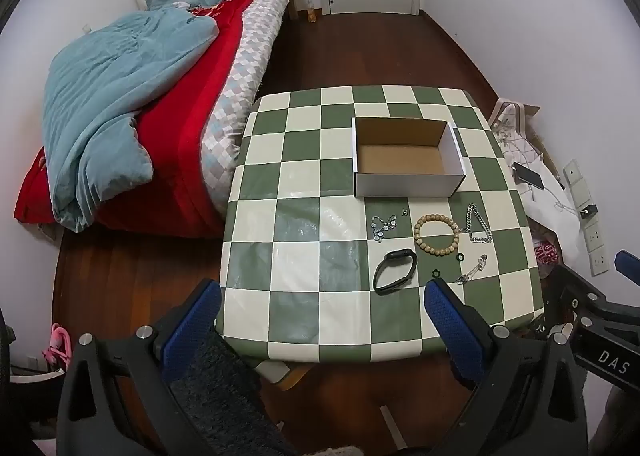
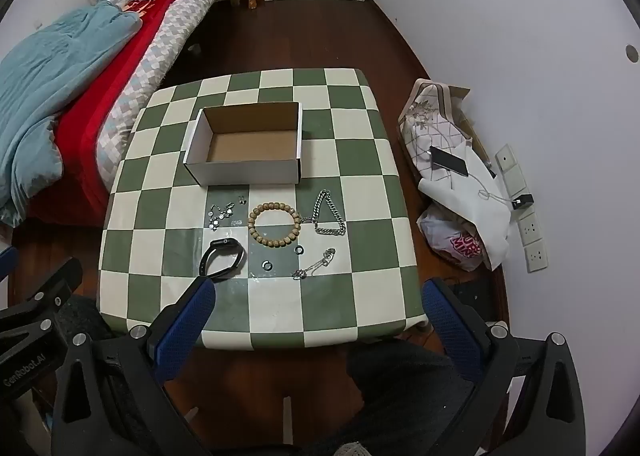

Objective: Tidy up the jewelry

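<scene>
While both grippers hang back over the near edge of the checkered table [image 2: 360, 184], nothing is picked up yet: the left gripper [image 1: 320, 320] has its blue fingers spread wide and empty, and the right gripper [image 2: 320, 316] is just as wide and empty.

All the jewelry lies in the middle of the right wrist view, just in front of the open cardboard box [image 2: 244, 172], which looks bare inside. Going from the left of that cluster: a thin charm bracelet [image 2: 220, 215], limp and fiddly, best pinched where its links bunch up. Below it the black watch band [image 2: 222, 258] looks springy and light; its strap stands up in a loop, an easy place to close on. Next, the wooden bead bracelet [image 2: 274, 225] seems stiff enough to hold its ring shape, though round beads may roll between the pads, so I would grip across one side of the ring. Two small dark rings [image 2: 266, 265] lie flat below it and look the hardest to get under. The heavy silver chain [image 2: 329, 216] would sag and slide; I'd grab it at the thick lower run. Farthest right and lower, a fine silver chain [image 2: 316, 267] is tangled.

A tiny piece near the box front is too small to name. The clasps cannot be made out.
</scene>
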`<state>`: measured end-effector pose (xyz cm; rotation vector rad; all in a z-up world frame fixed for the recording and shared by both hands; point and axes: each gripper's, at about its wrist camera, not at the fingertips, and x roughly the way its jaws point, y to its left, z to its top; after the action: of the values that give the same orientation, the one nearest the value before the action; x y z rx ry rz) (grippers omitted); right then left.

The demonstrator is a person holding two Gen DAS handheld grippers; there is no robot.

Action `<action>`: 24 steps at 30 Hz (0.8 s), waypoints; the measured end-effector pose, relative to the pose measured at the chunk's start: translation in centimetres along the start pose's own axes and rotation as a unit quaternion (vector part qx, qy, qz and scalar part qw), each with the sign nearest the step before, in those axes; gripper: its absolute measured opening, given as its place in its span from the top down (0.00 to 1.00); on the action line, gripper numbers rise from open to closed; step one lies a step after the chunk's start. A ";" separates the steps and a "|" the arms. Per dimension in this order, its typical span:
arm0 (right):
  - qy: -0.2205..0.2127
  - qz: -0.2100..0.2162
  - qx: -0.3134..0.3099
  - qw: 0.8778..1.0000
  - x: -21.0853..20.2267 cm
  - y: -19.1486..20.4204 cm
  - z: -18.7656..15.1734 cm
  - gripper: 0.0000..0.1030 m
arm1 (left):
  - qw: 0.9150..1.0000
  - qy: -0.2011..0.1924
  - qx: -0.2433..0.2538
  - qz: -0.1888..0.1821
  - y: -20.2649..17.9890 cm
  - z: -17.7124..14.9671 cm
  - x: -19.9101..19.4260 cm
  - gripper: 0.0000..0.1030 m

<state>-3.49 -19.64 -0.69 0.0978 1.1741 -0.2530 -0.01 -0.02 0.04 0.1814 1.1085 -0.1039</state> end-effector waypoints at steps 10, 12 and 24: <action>-0.005 0.001 -0.002 1.000 -1.6 -0.3 0.1 0.00 | 1.000 -0.015 -0.003 -0.004 0.5 -0.1 -1.4 0.00; -0.007 0.001 -0.002 1.000 -1.8 0.0 0.4 0.00 | 1.000 -0.018 -0.005 -0.004 0.1 0.1 -1.8 0.00; -0.018 0.004 0.000 1.000 -2.5 -0.1 0.0 0.00 | 1.000 -0.023 -0.004 -0.006 0.0 -0.1 -2.4 0.00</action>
<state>-4.48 -19.39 1.63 0.0978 1.1385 -0.2471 -1.14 -0.03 2.14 0.1650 1.0640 -0.1139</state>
